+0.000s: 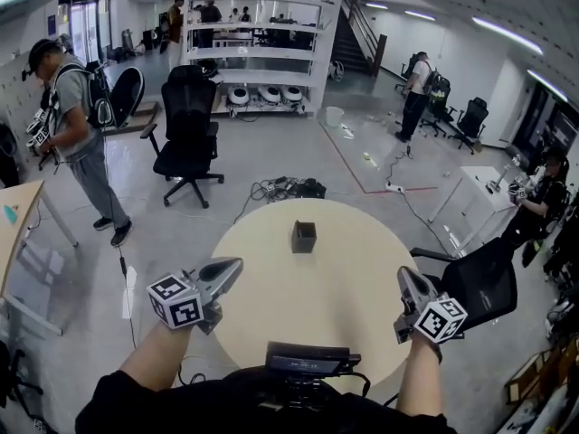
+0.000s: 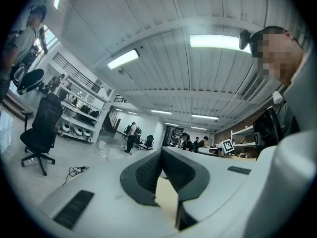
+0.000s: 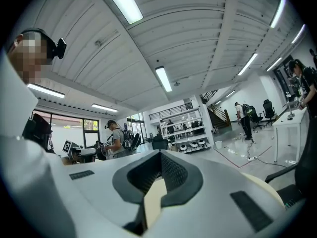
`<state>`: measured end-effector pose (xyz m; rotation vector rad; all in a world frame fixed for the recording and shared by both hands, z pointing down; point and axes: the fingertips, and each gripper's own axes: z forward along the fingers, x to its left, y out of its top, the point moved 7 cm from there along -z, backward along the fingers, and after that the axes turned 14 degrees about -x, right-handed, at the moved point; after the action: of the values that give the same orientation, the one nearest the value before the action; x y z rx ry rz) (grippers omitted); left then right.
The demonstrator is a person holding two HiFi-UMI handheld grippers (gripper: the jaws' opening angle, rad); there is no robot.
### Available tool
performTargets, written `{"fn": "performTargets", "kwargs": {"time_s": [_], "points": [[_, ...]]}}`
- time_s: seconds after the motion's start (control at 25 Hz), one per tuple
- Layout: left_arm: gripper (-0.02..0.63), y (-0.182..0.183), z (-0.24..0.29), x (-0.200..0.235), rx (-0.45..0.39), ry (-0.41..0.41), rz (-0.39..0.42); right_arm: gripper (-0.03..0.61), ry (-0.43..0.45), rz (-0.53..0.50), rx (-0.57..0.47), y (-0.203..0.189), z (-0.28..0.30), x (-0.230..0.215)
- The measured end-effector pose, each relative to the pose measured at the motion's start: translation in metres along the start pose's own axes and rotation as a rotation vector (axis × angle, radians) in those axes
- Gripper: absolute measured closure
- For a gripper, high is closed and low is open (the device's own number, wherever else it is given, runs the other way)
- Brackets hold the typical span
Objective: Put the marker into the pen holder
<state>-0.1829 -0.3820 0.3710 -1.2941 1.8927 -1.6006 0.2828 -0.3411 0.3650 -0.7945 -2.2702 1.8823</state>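
A dark square pen holder (image 1: 304, 236) stands upright on the round beige table (image 1: 271, 306), a little beyond its middle. No marker shows in any view, and I cannot tell what is inside the holder. My left gripper (image 1: 233, 265) hovers over the table's near left edge, jaws together with nothing between them; in the left gripper view its tips (image 2: 161, 150) meet. Over the near right edge my right gripper (image 1: 404, 274) is held, also shut and empty, with its tips (image 3: 160, 152) touching. Both grippers are well short of the holder.
A black office chair (image 1: 479, 283) sits close to the table's right side. Cables (image 1: 285, 188) lie on the floor beyond the table, with another black chair (image 1: 188, 134) farther back. A person (image 1: 77, 125) stands at the left near a wooden desk (image 1: 14, 224).
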Motion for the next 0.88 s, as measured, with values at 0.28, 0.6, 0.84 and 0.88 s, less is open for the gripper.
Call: {"fn": "performTargets", "kwargs": {"time_s": [0.28, 0.6, 0.84, 0.88], "points": [[0.614, -0.029, 0.005, -0.088, -0.054, 0.077, -0.013, 0.575, 0.066, 0.008, 0.037, 0.032, -0.068, -0.029], [0.614, -0.053, 0.027, -0.139, -0.052, 0.068, -0.028, 0.576, 0.033, 0.053, 0.028, 0.044, -0.117, -0.067], [0.615, -0.034, 0.036, -0.136, -0.059, 0.032, -0.009, 0.577, 0.006, 0.033, 0.006, 0.055, -0.120, -0.060], [0.614, -0.030, 0.037, -0.135, -0.054, 0.026, -0.003, 0.577, 0.002, 0.030, 0.002, 0.056, -0.119, -0.058]]}}
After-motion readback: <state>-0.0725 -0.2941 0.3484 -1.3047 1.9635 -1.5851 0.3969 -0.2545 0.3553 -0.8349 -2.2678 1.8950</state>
